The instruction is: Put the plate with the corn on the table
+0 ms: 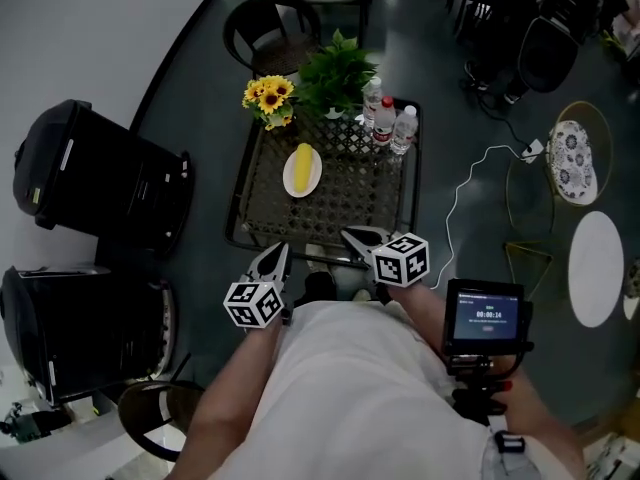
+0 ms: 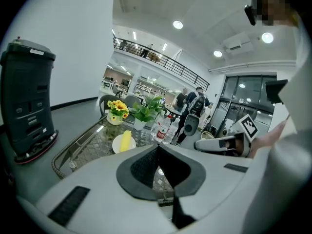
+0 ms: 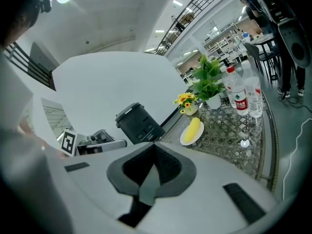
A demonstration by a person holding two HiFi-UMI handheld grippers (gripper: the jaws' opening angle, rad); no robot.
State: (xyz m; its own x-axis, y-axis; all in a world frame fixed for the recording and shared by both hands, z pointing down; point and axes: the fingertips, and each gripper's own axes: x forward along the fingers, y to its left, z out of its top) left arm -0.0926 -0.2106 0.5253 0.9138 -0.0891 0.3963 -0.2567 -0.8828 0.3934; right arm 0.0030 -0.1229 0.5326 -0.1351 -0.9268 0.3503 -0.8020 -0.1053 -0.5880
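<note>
plate (image 1: 290, 181) with corn cob (image 1: 303, 165) sat on wicker table (image 1: 362, 196), ahead of both grippers, well apart | cob's long axis ran away from person | left gripper (image 1: 273, 261) clenched, empty | right gripper (image 1: 356, 237) clenched, empty | neither clearly nearer

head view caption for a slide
Corn on its plate rests on the table; left gripper and right gripper held shut
</note>
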